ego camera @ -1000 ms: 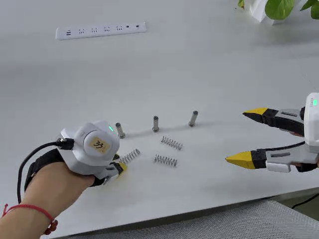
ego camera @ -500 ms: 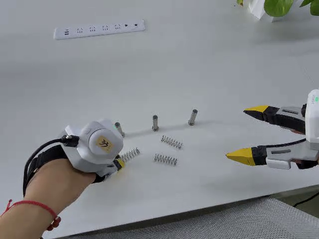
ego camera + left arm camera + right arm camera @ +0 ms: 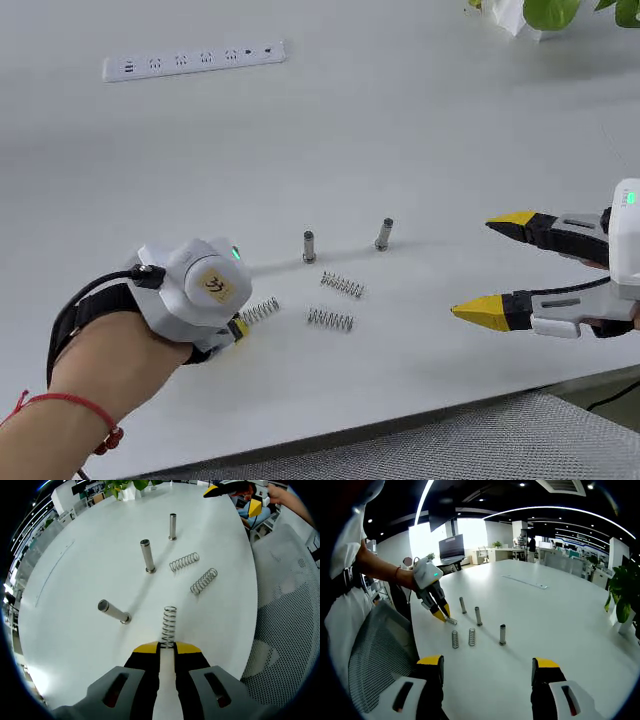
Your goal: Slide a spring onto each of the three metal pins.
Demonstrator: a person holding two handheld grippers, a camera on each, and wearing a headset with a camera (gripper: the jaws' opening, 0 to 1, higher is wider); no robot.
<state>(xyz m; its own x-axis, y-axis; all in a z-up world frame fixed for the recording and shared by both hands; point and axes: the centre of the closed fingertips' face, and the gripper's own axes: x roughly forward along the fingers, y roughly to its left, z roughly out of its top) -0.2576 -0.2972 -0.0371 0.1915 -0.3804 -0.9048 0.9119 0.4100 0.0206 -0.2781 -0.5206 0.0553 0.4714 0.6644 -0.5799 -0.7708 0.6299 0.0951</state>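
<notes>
In the head view, the left tongs rest low on the white desk, clamped on one end of a spring that lies on the surface. A second spring and a third spring lie loose just to its right. The right tongs hover wide open, well apart from them. A power strip lies at the far side.

In the left gripper view, the jaws pinch the spring's near end. The nearest pin stands just left of it, with the middle pin and the far pin beyond (all three bare).

In the right gripper view, that gripper's jaws stand spread apart above the desk, and the pins stand in a row ahead.
</notes>
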